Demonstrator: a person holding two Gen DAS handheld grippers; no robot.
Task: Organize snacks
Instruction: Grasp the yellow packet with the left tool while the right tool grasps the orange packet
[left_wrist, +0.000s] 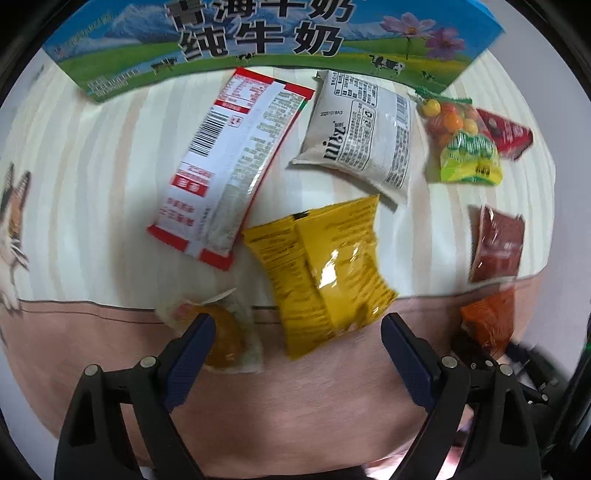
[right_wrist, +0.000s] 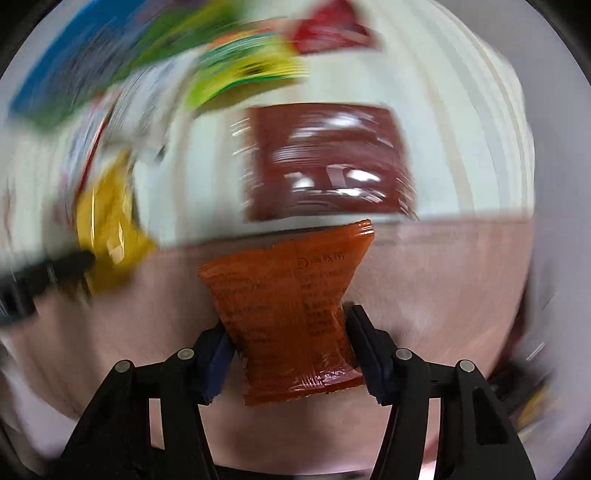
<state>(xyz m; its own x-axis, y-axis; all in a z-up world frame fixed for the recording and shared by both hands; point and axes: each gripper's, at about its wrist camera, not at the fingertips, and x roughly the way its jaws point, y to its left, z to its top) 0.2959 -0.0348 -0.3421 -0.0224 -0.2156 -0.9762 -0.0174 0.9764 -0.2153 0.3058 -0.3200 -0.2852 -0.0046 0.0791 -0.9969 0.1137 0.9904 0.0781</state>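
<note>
I hold the orange packet (right_wrist: 291, 317) in my right gripper (right_wrist: 290, 354); its two pads squeeze the packet at its sides, above the pink part of the tablecloth (right_wrist: 443, 280). Just behind it lies a brown packet (right_wrist: 325, 162) on the striped part. My left gripper (left_wrist: 297, 345) stands wide apart and holds nothing. Between its fingers I see the yellow bag (left_wrist: 321, 269), and beside the left finger a round cake in clear wrap (left_wrist: 221, 339). Farther away lie a long red-white packet (left_wrist: 229, 162), a grey pouch (left_wrist: 365, 136) and the milk carton box (left_wrist: 258, 44).
</note>
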